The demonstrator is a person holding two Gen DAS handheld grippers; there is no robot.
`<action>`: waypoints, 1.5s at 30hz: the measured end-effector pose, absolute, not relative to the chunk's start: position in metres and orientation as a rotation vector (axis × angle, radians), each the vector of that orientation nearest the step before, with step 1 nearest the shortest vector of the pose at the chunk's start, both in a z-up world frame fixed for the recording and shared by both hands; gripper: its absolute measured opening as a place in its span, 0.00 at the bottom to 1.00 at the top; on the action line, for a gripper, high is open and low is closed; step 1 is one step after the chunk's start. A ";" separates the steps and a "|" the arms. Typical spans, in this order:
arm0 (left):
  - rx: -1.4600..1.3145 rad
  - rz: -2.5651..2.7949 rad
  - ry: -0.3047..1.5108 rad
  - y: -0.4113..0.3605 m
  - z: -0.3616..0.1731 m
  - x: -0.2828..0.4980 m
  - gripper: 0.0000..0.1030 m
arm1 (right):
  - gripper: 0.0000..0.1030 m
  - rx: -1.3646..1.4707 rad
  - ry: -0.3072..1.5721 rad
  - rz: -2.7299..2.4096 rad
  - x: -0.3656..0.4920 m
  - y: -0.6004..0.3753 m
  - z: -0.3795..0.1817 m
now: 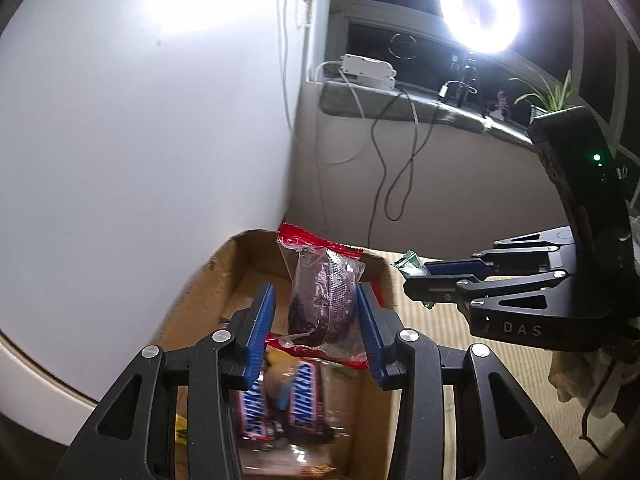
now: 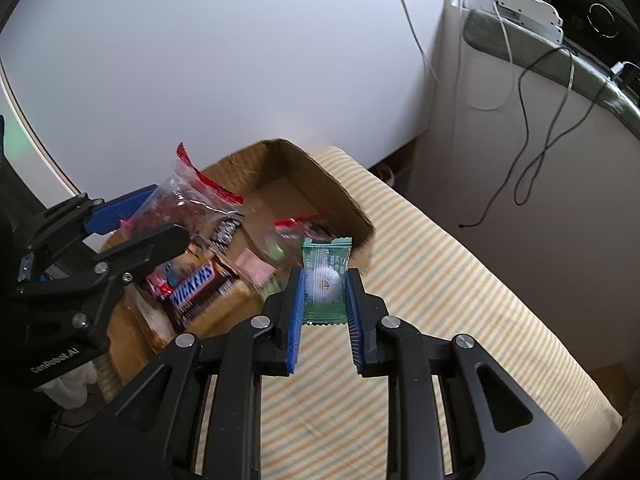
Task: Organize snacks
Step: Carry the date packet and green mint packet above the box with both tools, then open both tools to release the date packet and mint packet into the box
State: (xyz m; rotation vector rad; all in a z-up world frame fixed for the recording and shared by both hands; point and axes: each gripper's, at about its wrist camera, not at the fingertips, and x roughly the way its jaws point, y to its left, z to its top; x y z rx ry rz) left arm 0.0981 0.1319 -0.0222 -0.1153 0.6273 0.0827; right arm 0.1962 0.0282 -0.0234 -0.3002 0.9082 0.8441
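A: left gripper (image 1: 316, 320) state?
B: Its blue fingers (image 1: 262, 332) clamp a clear snack pack with red ends (image 1: 322, 300), dark contents inside. Pack stands upright between them, lifted above the cardboard box (image 1: 192, 300).
A: right gripper (image 2: 324, 300)?
B: Fingers (image 2: 295, 320) pinched tight on a small green packet (image 2: 326, 280) with a white round piece showing through its window. In its own view the packet sits over the box's near corner and the striped cloth (image 2: 440, 300).
A: Box contents?
B: 2 Snickers bars (image 1: 280, 400) lie flat on the bottom under the left gripper, plus a red-edged wrapper (image 2: 292, 224) further in. Other wrappers too blurred to name.
A: Surroundings?
B: Box rests on the striped cloth, next to a round white tabletop (image 1: 120, 140). Behind: window sill (image 1: 400, 104) with a white adapter (image 1: 368, 70), dangling cables, ring light (image 1: 480, 12), small plant (image 1: 552, 98).
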 end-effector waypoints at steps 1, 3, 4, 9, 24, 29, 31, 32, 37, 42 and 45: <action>-0.116 0.089 0.627 0.135 -0.022 0.098 0.39 | 0.20 -0.302 0.907 0.845 0.196 0.031 -0.024; -0.122 0.105 0.630 0.141 -0.023 0.098 0.39 | 0.20 -0.307 0.904 0.846 0.196 0.041 -0.026; -0.126 0.113 0.633 0.144 -0.024 0.099 0.39 | 0.20 -0.307 0.905 0.848 0.196 0.044 -0.027; -0.137 0.139 0.652 0.155 -0.031 0.105 0.39 | 0.20 -0.318 0.907 0.863 0.199 0.056 -0.034; -0.139 0.164 0.655 0.164 -0.037 0.120 0.39 | 0.20 -0.355 0.930 0.901 0.202 0.077 -0.055; -0.136 0.181 0.656 0.167 -0.036 0.122 0.40 | 0.22 -0.377 0.914 0.913 0.199 0.080 -0.056; -0.140 0.188 0.657 0.169 -0.036 0.122 0.50 | 0.29 -0.394 0.903 0.912 0.197 0.080 -0.057; -0.141 0.191 0.654 0.169 -0.035 0.122 0.55 | 0.34 -0.399 0.899 0.910 0.196 0.080 -0.057; -0.132 0.198 0.646 0.168 -0.031 0.122 0.65 | 0.57 -0.413 0.866 0.898 0.189 0.074 -0.056; -0.129 0.205 0.643 0.166 -0.027 0.120 0.76 | 0.69 -0.444 0.824 0.877 0.179 0.067 -0.052; -0.135 0.213 0.638 0.165 -0.025 0.116 0.78 | 0.75 -0.447 0.800 0.870 0.173 0.062 -0.048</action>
